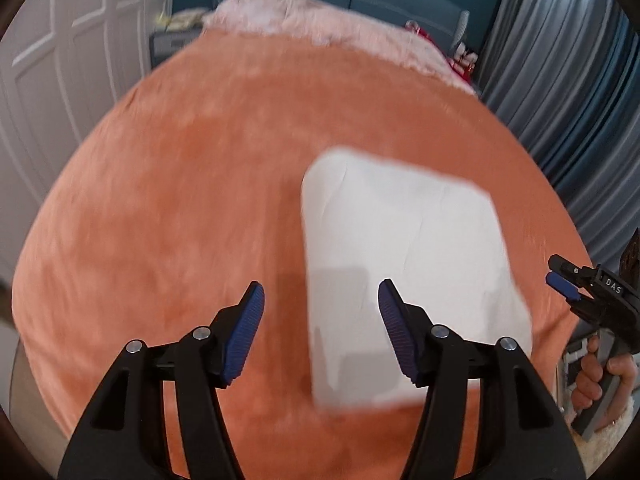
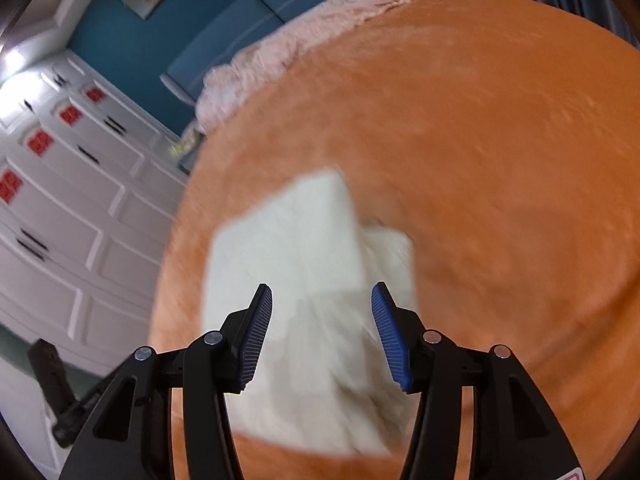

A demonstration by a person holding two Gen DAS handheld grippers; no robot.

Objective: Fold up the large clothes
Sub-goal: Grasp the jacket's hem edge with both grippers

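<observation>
Left wrist view: my left hand-held gripper (image 1: pixel 321 332) hangs with jaws apart and nothing between them, above the folded white rectangular garment (image 1: pixel 404 264) lying on the orange plush bed cover (image 1: pixel 180 200). My right hand-held gripper (image 2: pixel 322 334) is likewise spread and empty.

Orange bedspread (image 1: pixel 180 184) covers the bed; pink fluffy blanket (image 1: pixel 280 12) beyond; white wardrobe (image 2: pixel 60 208); grey curtains (image 1: pixel 560 80).

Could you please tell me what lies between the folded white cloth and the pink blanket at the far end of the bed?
Only bare orange bedspread separates the cloth from the blanket, shown in both wrist views.
</observation>
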